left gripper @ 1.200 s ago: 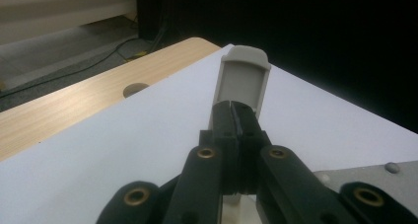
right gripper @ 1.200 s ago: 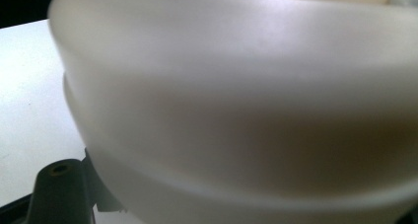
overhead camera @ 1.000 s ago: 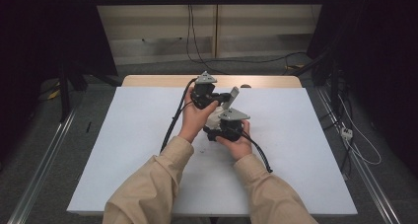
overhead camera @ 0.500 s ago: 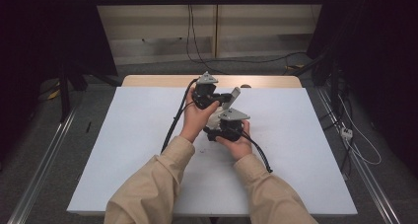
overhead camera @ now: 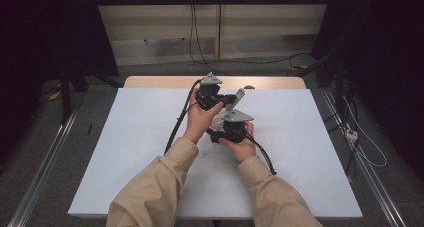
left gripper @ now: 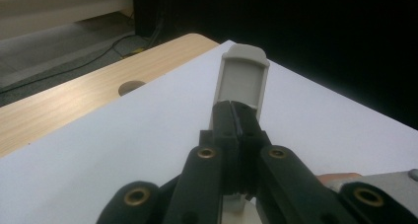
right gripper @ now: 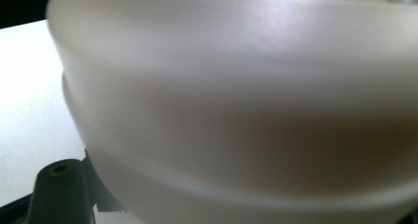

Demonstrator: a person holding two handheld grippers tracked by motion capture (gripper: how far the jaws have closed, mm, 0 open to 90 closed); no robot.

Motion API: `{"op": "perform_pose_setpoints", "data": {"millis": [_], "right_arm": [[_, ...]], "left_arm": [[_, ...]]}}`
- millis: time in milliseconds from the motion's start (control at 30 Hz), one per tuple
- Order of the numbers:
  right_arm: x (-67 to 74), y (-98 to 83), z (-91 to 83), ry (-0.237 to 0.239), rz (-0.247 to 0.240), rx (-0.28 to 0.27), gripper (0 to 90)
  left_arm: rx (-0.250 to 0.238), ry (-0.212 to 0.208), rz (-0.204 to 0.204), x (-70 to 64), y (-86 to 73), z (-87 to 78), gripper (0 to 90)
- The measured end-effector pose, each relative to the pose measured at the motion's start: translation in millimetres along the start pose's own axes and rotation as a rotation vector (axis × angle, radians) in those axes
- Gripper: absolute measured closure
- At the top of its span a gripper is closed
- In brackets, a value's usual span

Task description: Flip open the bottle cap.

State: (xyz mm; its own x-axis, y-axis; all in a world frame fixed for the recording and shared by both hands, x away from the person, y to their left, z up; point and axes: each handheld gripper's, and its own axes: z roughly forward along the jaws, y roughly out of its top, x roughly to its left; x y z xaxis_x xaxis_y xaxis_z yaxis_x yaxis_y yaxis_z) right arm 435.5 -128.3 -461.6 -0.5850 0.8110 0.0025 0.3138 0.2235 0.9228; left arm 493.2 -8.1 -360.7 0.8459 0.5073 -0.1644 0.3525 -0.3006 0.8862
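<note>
Over the middle of the white table top [overhead camera: 135,137] a person's two hands hold the grippers close together. My left gripper [overhead camera: 228,99] is shut on a flat grey flap [overhead camera: 239,95] that sticks out up and to the right. In the left gripper view the black jaws of the left gripper [left gripper: 235,111] meet on the lower end of this grey flap [left gripper: 243,78]. My right gripper [overhead camera: 225,125] sits just below, against a translucent white container [overhead camera: 218,120]. In the right gripper view the container's wall [right gripper: 236,105] looms very close, and one dark jaw stands at the bottom left.
A wooden strip [overhead camera: 150,82] with a round hole [left gripper: 131,88] runs along the table's far edge. Black cables [overhead camera: 175,129] trail from both grippers across the table. Metal rails [overhead camera: 45,157] flank the table, and loose wires [overhead camera: 360,142] lie on the floor at the right.
</note>
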Motion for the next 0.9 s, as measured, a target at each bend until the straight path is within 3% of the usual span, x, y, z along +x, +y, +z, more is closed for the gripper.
{"op": "perform_pose_setpoints", "data": {"millis": [900], "right_arm": [[-0.2, -0.1, 0.0, 0.002, -0.006, 0.002, 18.4]], "left_arm": [[0.012, -0.007, -0.002, 0.4, 1.0, 6.6, 90.0]]}}
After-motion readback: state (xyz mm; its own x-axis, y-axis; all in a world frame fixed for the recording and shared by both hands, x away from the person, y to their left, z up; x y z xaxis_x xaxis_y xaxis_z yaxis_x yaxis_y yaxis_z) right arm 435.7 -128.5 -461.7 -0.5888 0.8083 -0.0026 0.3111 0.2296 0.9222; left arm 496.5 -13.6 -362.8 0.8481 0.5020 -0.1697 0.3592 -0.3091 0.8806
